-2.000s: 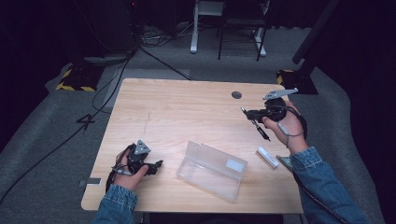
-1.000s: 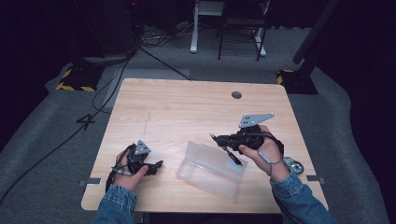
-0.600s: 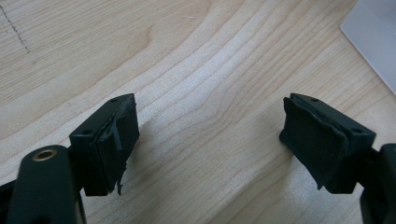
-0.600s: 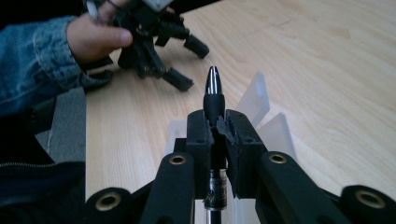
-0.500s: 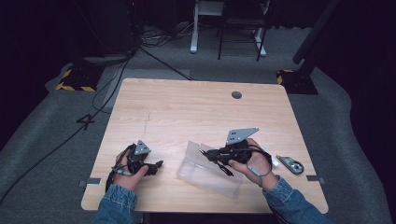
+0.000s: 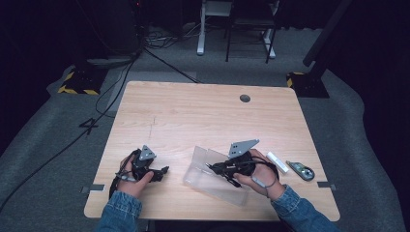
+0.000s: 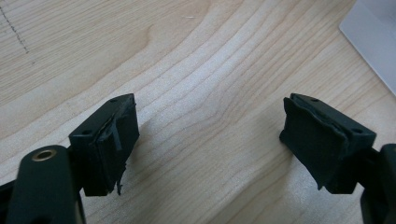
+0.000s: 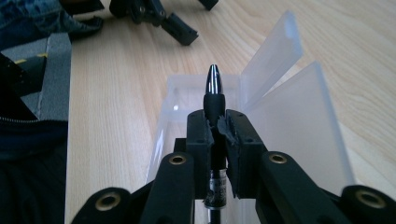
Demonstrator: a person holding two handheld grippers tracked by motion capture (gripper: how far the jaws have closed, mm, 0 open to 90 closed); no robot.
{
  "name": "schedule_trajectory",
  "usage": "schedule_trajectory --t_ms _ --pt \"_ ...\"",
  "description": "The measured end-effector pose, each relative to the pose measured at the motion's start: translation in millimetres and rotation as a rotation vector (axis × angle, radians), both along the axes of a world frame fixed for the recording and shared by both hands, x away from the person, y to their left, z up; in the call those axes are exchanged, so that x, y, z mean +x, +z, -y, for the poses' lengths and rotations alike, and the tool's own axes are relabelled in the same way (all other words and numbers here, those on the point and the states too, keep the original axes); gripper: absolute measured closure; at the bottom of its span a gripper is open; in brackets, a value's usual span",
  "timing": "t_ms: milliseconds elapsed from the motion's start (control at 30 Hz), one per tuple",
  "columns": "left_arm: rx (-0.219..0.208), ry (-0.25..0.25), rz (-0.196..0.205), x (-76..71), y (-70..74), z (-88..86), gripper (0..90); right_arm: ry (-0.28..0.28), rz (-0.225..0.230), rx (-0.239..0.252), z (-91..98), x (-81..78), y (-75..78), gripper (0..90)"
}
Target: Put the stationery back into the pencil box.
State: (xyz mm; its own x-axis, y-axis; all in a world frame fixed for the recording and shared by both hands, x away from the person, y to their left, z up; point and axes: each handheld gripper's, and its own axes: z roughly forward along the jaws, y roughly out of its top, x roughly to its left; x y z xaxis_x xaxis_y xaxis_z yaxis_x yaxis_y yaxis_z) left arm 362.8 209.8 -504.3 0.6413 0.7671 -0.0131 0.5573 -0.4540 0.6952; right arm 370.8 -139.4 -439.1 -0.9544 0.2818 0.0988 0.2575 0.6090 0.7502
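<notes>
A clear plastic box [image 6: 212, 182] lies open on the wooden table [image 6: 193, 116] near its front edge, lid [image 8: 273, 56] raised. My right gripper [image 6: 213, 168] hangs low over the box, pointing left, and is shut on a black pen [image 8: 214, 95] with a silver tip. In the right gripper view the pen points along the box's trough [image 8: 173, 112], just above it, between the jaws of my right gripper [image 8: 217, 123]. My left gripper [image 6: 162, 170] rests on the table left of the box. Its jaws stand open over bare wood in the left gripper view [image 7: 210, 140].
A white block [image 6: 277, 162] and a small grey device [image 6: 300, 170] lie right of the box. A round dark hole [image 6: 245, 98] sits at the table's far side. The box's corner [image 7: 373, 37] shows beyond the left jaws. Cables cross the floor behind.
My right gripper has carried the pen from the right side of the table leftward and down to just above the open box. The left hand has stayed put.
</notes>
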Motion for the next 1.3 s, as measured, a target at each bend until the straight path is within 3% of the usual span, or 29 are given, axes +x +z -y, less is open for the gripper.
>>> schedule_trajectory --t_ms 267,667,1133,1300 --pt "-0.001 -0.001 -0.001 0.0 0.0 0.1 18.1 -0.006 0.021 -0.045 4.9 0.2 -7.5 80.8" --pt "-0.001 -0.001 -0.001 0.0 -0.1 0.1 18.1 0.003 0.031 -0.073 9.1 -1.6 -11.8 80.7" --pt "-0.001 -0.001 -0.001 0.0 -0.1 0.1 18.1 0.021 0.072 -0.114 0.8 -3.4 -20.8 80.5" --pt "-0.001 -0.001 -0.001 0.0 0.0 0.1 18.1 0.03 0.107 -0.153 -4.3 -6.4 -25.8 80.4"
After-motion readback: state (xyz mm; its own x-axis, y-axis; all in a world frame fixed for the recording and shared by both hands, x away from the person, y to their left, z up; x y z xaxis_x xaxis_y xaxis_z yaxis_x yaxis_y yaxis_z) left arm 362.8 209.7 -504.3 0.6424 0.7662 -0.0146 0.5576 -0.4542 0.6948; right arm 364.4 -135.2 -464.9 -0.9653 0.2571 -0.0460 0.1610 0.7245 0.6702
